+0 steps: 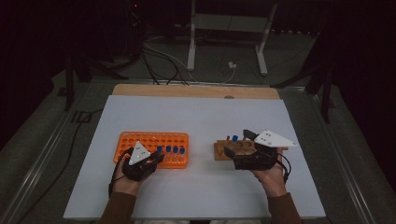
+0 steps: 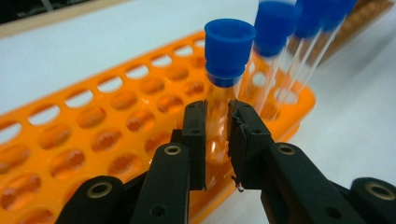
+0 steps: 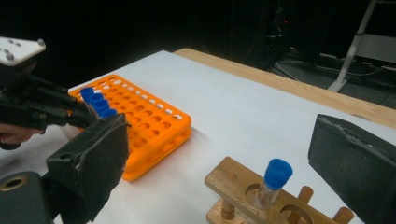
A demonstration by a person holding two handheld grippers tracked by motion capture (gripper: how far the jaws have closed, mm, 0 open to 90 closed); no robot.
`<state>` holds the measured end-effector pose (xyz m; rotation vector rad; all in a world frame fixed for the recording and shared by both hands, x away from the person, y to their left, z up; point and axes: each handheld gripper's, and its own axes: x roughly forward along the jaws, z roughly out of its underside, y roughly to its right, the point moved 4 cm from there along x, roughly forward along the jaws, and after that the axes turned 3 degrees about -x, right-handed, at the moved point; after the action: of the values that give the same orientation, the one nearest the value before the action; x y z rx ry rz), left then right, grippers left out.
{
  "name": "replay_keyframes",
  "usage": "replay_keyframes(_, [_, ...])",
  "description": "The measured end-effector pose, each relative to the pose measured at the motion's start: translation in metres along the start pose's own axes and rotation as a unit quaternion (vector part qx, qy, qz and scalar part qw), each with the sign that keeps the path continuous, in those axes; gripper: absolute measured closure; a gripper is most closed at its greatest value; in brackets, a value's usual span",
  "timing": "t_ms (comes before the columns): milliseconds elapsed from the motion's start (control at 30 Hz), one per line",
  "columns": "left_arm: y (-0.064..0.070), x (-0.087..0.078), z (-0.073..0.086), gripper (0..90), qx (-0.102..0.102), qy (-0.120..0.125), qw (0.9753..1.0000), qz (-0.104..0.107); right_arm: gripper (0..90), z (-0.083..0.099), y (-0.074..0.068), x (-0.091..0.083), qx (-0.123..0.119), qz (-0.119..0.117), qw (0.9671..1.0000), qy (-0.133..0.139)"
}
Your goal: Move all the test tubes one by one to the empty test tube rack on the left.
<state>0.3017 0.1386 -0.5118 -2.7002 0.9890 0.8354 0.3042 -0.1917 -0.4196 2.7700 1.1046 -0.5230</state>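
The left gripper (image 2: 217, 140) is pinching a tube (image 2: 224, 88) in the orange rack (image 1: 152, 149). The right gripper (image 3: 224, 163) is spreading wide. 1 tube is waiting in the wooden rack (image 3: 243, 191).

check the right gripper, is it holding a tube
No, the right gripper is wide open, the blue-capped tube standing free in the wooden rack.

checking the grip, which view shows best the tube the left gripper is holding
The left gripper view: the left gripper clamps the tube close up. The high view and right gripper view show it small, among other blue caps.
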Motion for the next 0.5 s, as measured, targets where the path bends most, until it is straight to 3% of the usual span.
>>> replay_keyframes(133, [-0.001, -0.002, 0.000, 75.9, -0.004, 0.003, 1.0000, 0.001, 5.0, 0.000, 0.003, -0.001, -0.004, 0.010, 0.9999, -0.002])
replay_keyframes(367, [-0.006, -0.013, -0.005, 48.0, -0.028, 0.034, 0.9989, 0.014, 5.0, 0.005, 0.016, -0.002, 0.003, 0.028, 0.9996, -0.007])
replay_keyframes(500, [-0.007, -0.019, -0.008, 30.6, -0.035, 0.046, 0.9983, 0.002, 5.0, 0.013, 0.024, 0.000, 0.014, 0.037, 0.9991, -0.013])
